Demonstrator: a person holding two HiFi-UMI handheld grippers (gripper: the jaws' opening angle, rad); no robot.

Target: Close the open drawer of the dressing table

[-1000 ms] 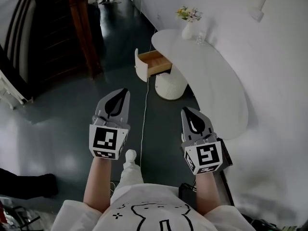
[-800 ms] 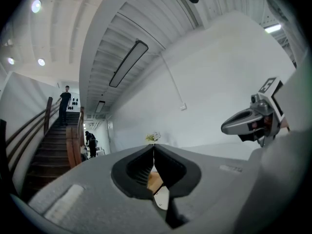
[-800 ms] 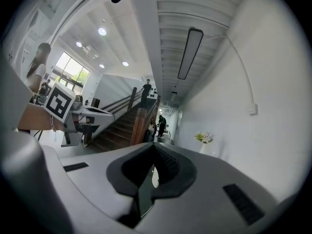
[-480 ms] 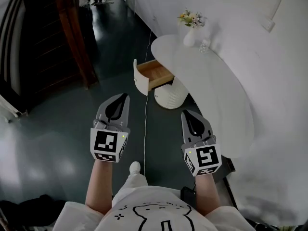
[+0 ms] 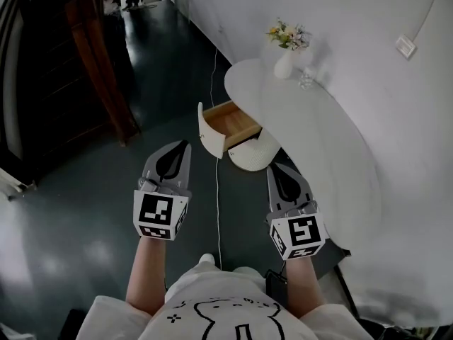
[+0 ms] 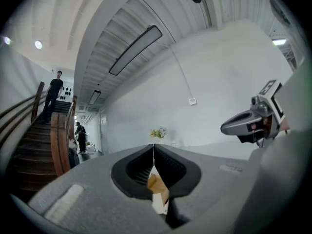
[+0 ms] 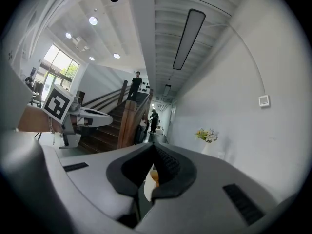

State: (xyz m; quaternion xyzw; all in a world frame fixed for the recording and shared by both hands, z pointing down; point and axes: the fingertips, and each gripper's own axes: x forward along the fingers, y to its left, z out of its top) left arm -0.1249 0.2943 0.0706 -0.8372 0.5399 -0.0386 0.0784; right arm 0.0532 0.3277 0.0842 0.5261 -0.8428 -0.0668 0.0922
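Dressing table (image 5: pixel 318 147): plain white top, no pattern. Drawer (image 5: pixel 233 121): pale honey-coloured wood inside, white front panel. Stool (image 5: pixel 256 156) under the desk's left edge: white, finely ribbed. Vase (image 5: pixel 284 66) at the desk's far edge: white. Flowers (image 5: pixel 287 34) in it: yellow and white, with green leaves. Wall (image 5: pixel 354 13): white. Floor (image 5: pixel 85 190): dark grey-green, glossy. Staircase (image 5: pixel 92 62): dark reddish-brown wood. Cable (image 5: pixel 216 190) across the floor: white. Left gripper (image 5: pixel 182 147) and right gripper (image 5: pixel 274 170): grey shells, black pads, each with a cube of black-and-white square markers. Shirt (image 5: pixel 226 314): white, black line drawing.
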